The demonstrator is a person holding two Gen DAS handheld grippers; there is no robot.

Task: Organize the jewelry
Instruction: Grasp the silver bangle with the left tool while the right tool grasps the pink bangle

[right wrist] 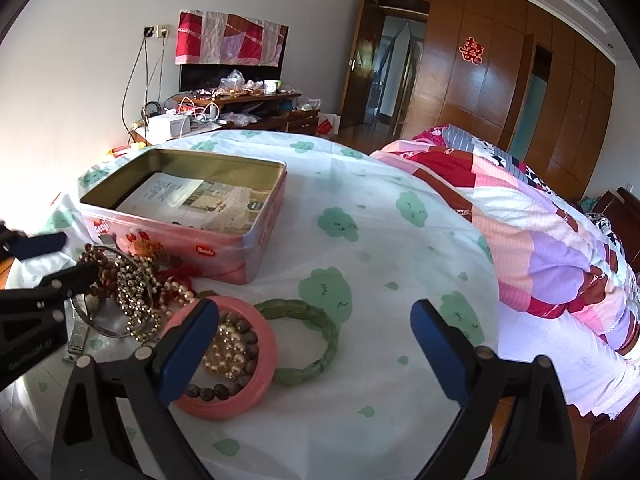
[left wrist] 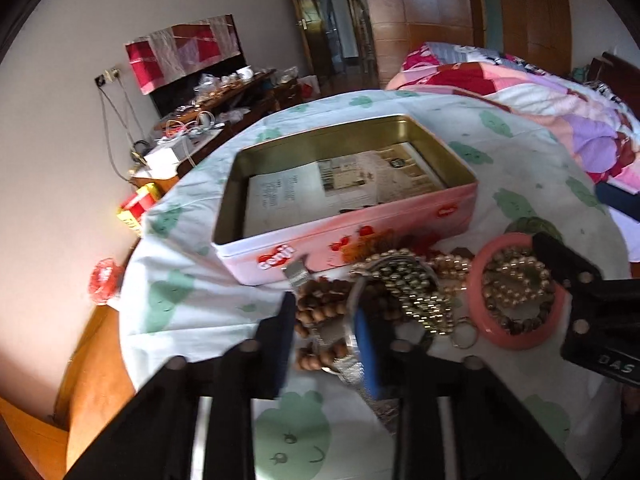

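An open pink tin (left wrist: 348,236) with papers inside stands on the white cloth; it also shows in the right wrist view (right wrist: 224,240). A jewelry pile lies in front of it: brown wooden beads (left wrist: 320,308), a gold bead chain (left wrist: 416,292), a silver mesh watch (left wrist: 340,344) and a pink bangle (left wrist: 516,332) (right wrist: 256,376) holding pearl and brown beads. A green stone bracelet (right wrist: 320,340) lies right of the bangle. My left gripper (left wrist: 328,344) is partly open, its fingers either side of the watch and wooden beads. My right gripper (right wrist: 316,344) is open, its left finger (right wrist: 188,348) over the bangle.
The cloth-covered round table (right wrist: 400,240) stands beside a bed with a pink patchwork quilt (right wrist: 540,240). A cluttered wooden desk (right wrist: 240,104) stands by the far wall. Wardrobes and a doorway are behind. A red packet (left wrist: 138,204) lies beyond the table's left edge.
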